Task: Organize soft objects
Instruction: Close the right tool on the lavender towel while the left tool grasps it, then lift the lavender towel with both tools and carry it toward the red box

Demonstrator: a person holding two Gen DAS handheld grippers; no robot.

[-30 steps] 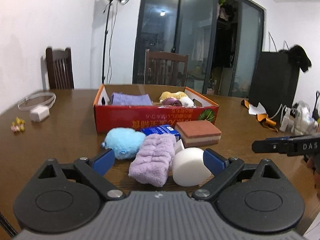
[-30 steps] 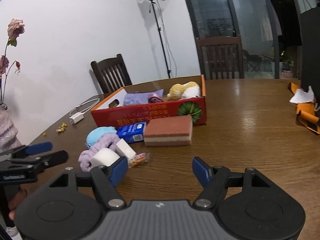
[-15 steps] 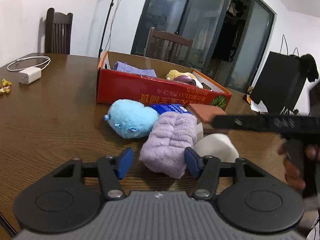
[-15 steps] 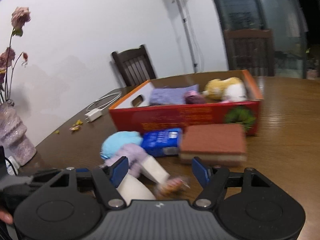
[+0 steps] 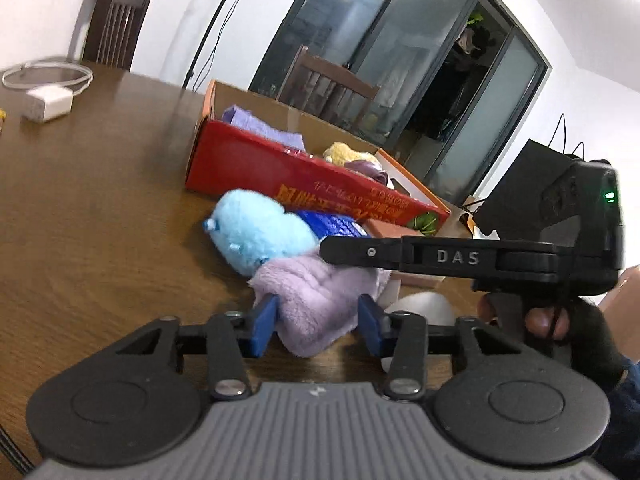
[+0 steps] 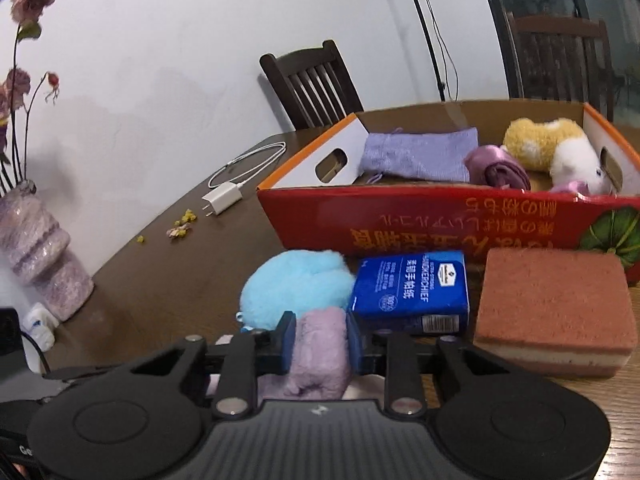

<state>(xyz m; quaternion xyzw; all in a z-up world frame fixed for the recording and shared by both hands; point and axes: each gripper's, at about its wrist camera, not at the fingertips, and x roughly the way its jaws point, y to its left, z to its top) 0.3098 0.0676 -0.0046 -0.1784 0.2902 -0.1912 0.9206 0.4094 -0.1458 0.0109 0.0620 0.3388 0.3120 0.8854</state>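
A fluffy purple cloth (image 5: pixel 320 300) lies on the wooden table in front of a red cardboard box (image 5: pixel 304 178). My left gripper (image 5: pixel 318 322) has its blue fingers pressed on both sides of the cloth's near end. My right gripper (image 6: pixel 320 340) is shut on the same purple cloth (image 6: pixel 320 348) from the other side; its finger (image 5: pixel 360 254) crosses above the cloth in the left wrist view. A light blue plush (image 6: pixel 296 290), a blue tissue pack (image 6: pixel 412 290), a pink sponge (image 6: pixel 554 308) and a white sponge (image 5: pixel 424 308) lie around it.
The box (image 6: pixel 452 220) holds a lilac pouch (image 6: pixel 420 152), a rolled purple satin cloth (image 6: pixel 496 168) and a yellow-white plush (image 6: pixel 556 148). A white charger with cable (image 6: pixel 224 198), yellow crumbs (image 6: pixel 182 226) and a vase (image 6: pixel 36 252) sit at the left. Chairs stand behind the table.
Both grippers moved in on the purple cloth and closed on it, the left from wide open, the right swinging left over the pile.
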